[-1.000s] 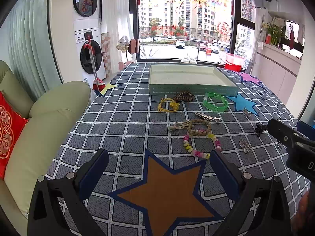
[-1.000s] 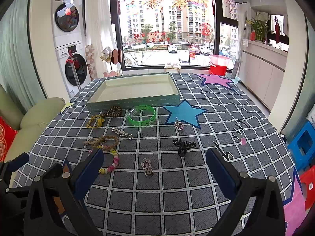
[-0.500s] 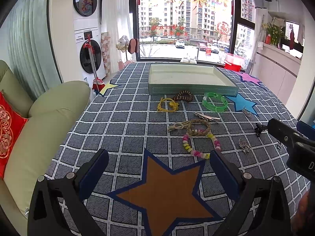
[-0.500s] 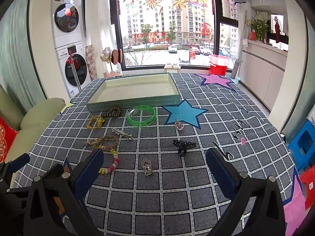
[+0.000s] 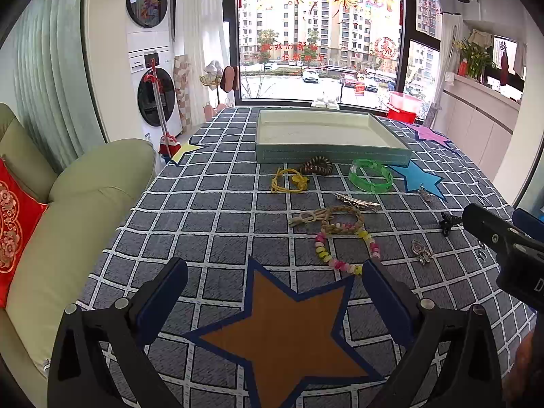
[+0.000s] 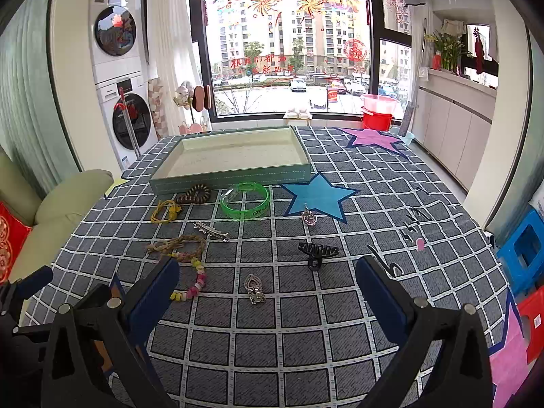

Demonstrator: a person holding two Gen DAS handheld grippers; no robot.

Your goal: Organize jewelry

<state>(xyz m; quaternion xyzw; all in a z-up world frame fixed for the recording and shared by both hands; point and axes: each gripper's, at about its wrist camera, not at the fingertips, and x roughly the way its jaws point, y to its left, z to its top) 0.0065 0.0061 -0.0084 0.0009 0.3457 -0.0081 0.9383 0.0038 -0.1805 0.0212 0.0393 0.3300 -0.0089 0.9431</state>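
An empty pale green tray (image 5: 329,155) (image 6: 234,179) stands at the table's far side. Loose jewelry lies in front of it: a green bangle (image 5: 370,175) (image 6: 245,200), yellow cord (image 5: 288,180) (image 6: 165,210), brown coil (image 5: 317,165) (image 6: 195,193), silver clip (image 5: 357,202) (image 6: 211,231), braided bracelet (image 5: 340,219) (image 6: 180,243), bead bracelet (image 5: 343,250) (image 6: 195,280), black claw clip (image 6: 317,252), heart pendants (image 6: 255,287) (image 6: 309,217). My left gripper (image 5: 272,278) and right gripper (image 6: 267,273) are open and empty, above the near table.
The grid tablecloth carries orange (image 5: 289,326), blue (image 6: 318,197) and pink (image 6: 372,137) stars. Hair pins (image 6: 413,224) lie at the right. A sofa (image 5: 68,210) stands left of the table, blue and red stools (image 6: 525,255) to the right. The right gripper shows in the left wrist view (image 5: 503,241).
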